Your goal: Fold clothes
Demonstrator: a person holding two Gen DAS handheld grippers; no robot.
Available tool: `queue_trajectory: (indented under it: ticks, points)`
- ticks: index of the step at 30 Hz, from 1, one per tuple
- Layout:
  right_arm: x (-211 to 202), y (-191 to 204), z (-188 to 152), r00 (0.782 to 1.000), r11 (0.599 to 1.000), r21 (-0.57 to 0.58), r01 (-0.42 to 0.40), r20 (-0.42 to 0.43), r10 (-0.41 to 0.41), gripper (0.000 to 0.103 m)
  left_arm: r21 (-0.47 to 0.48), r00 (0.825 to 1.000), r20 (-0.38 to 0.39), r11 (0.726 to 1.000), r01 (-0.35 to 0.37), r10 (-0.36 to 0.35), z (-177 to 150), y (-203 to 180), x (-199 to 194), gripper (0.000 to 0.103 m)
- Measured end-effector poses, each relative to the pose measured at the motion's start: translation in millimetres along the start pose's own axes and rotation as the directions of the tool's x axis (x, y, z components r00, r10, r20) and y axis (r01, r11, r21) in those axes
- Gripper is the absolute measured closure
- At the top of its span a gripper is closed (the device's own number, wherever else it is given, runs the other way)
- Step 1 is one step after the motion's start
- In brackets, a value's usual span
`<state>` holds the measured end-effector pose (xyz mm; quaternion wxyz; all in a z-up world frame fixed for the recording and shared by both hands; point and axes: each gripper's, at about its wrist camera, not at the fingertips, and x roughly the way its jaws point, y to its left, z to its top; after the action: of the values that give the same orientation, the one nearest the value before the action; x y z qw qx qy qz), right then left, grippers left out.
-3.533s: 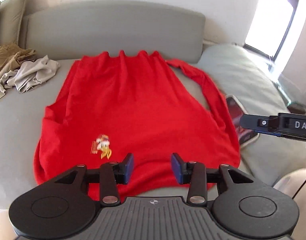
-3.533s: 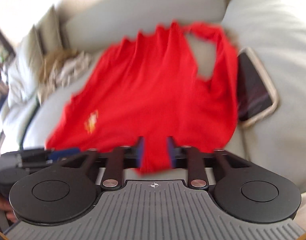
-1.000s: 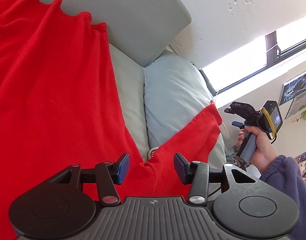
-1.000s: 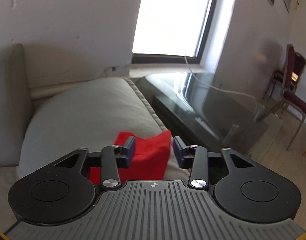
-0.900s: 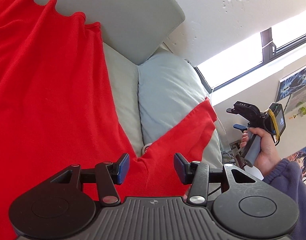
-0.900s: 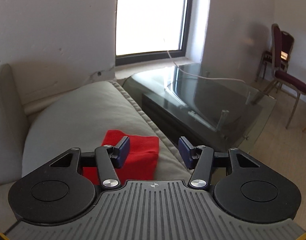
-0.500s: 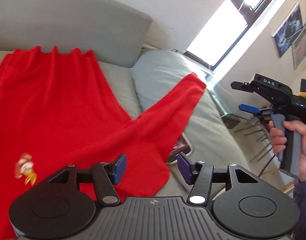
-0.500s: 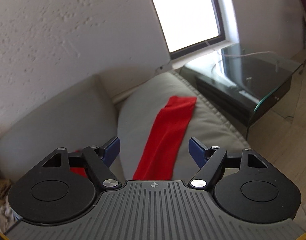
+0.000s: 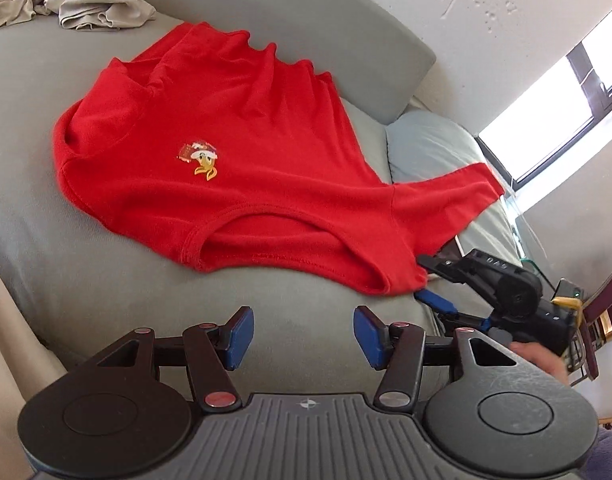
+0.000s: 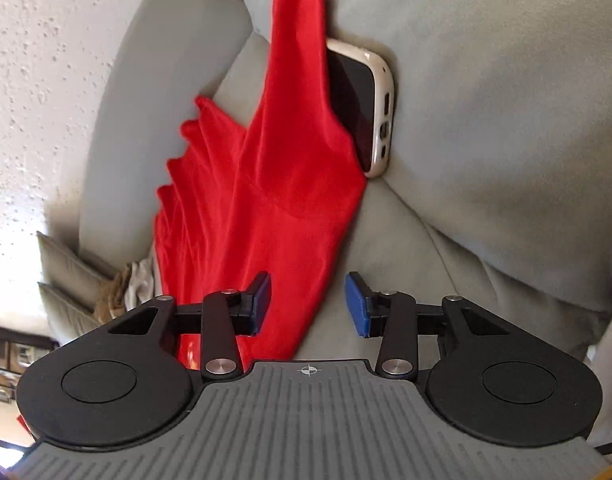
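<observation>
The shirt (image 9: 242,168) is red with a small yellow-and-white emblem (image 9: 200,155); the sofa (image 9: 66,248) is grey; the phone (image 10: 365,108) white-edged.

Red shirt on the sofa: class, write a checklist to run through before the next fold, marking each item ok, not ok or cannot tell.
1. Left gripper open and empty: ok.
2. Right gripper open, gripping nothing: ok.
3. Red shirt lying flat: not ok; one side is bunched and the far hem ripples.
4. Sleeve spread out onto the cushion: ok.
5. Fold area free of the phone: not ok; cloth partly covers it.
6. Beige clothes apart from the shirt: ok.
</observation>
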<state>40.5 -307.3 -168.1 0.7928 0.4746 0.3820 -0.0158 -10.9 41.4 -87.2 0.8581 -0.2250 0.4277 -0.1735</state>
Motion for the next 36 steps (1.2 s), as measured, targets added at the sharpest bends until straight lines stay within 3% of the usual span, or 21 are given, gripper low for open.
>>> queue_trajectory:
  ticks: [3,5,6,11,13,15,17,19,22,24,29,32,36]
  points:
    - [11.2,6.6,1.4,0.996,0.993,-0.115,0.019,0.085,-0.009,0.060,-0.008,0.999,0.046,1.000,0.004,-0.004,-2.4,3.2,-3.0,0.051]
    - [13.2,10.3,2.2,0.993,0.989,-0.136,0.051,0.116,-0.035,0.071,-0.020,0.999,0.052,1.000,0.008,-0.007,-4.7,7.6,-2.9,0.051]
    - [12.6,12.4,4.3,0.991,0.986,-0.146,0.074,0.122,-0.056,0.100,-0.025,0.998,0.055,1.000,0.006,-0.005,-6.0,10.4,-3.7,0.051]
    - [-17.1,25.5,-5.1,0.991,0.974,-0.216,0.072,0.128,-0.045,0.100,-0.052,0.997,0.074,0.999,-0.008,0.012,-6.9,22.3,-8.4,0.051]
    - [-23.8,27.9,-8.1,0.992,0.968,-0.233,0.098,0.098,-0.077,0.100,-0.069,0.996,0.085,0.997,-0.024,0.030,-4.3,26.5,-9.4,0.051]
    - [-14.7,23.7,-4.8,0.991,0.964,-0.228,0.133,0.050,-0.125,0.099,-0.092,0.994,0.098,0.995,-0.042,0.051,-2.2,31.4,-12.9,0.052]
    - [-11.4,16.5,-1.1,0.996,0.976,-0.195,0.092,0.039,-0.086,0.096,-0.114,0.991,0.119,0.992,-0.048,0.062,-1.0,37.5,-18.9,0.052]
    - [-14.0,12.9,-2.5,0.999,0.986,-0.160,0.043,0.021,-0.040,0.073,-0.146,0.988,0.140,0.988,-0.051,0.071,0.2,46.4,-24.6,0.052]
    - [-21.2,17.5,-10.2,0.999,0.974,-0.220,0.047,0.025,-0.042,0.057,-0.205,0.980,0.173,0.977,-0.064,0.100,2.2,57.7,-30.7,0.052]
    - [-25.5,19.4,-15.1,0.998,0.964,-0.258,0.062,0.025,-0.058,0.057,-0.241,0.971,0.200,0.967,-0.080,0.130,3.7,63.3,-35.0,0.052]
    - [-31.2,14.4,-22.2,0.999,0.977,-0.212,-0.001,-0.037,-0.007,0.057,-0.325,0.949,0.240,0.938,-0.118,0.203,13.0,75.6,-38.8,0.051]
    - [-20.3,14.6,-22.3,0.998,0.987,-0.161,-0.027,-0.057,0.018,0.056,-0.358,0.964,0.181,0.926,-0.120,0.195,24.4,82.2,-22.7,0.051]
    - [-5.6,14.9,-22.4,0.995,0.994,-0.091,-0.062,-0.082,0.054,0.058,-0.439,0.957,0.183,0.890,-0.127,0.227,36.3,91.8,-11.5,0.052]
